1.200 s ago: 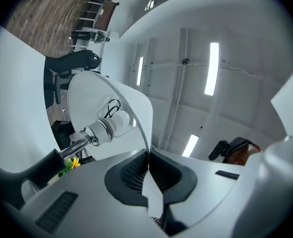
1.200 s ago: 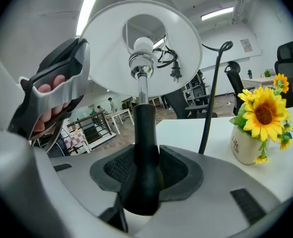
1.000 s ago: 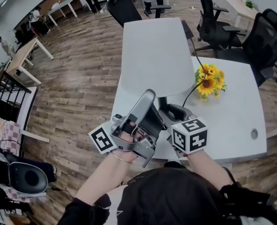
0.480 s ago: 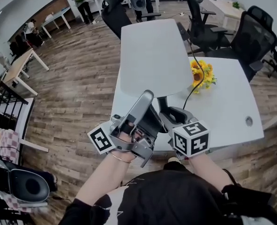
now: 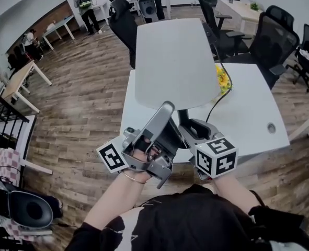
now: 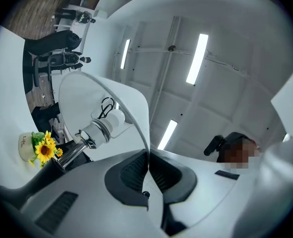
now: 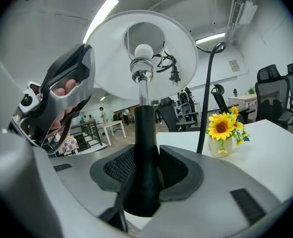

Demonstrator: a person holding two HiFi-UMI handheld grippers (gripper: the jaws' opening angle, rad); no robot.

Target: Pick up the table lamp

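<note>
While my left gripper [image 6: 147, 155] pinches the rim of the lampshade [image 5: 172, 61], my right gripper [image 7: 146, 168] clamps its black stem [image 7: 145, 128], seemingly above the near edge of the white table [image 5: 248, 124].

Bright ceiling strip lights [image 6: 198, 58], warped dark edges

Wore black fabric top [image 5: 196, 221], thin bangle [image 5: 135, 177] on wrist; grey plastic left gripper [image 5: 166, 109] & right gripper [image 5: 188, 123] had b/w marker cubes [image 5: 112, 157] [image 5: 216, 157].

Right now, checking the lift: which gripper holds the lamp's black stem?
The right gripper clamps the black stem; the left gripper pinches the edge of the white shade.
</note>
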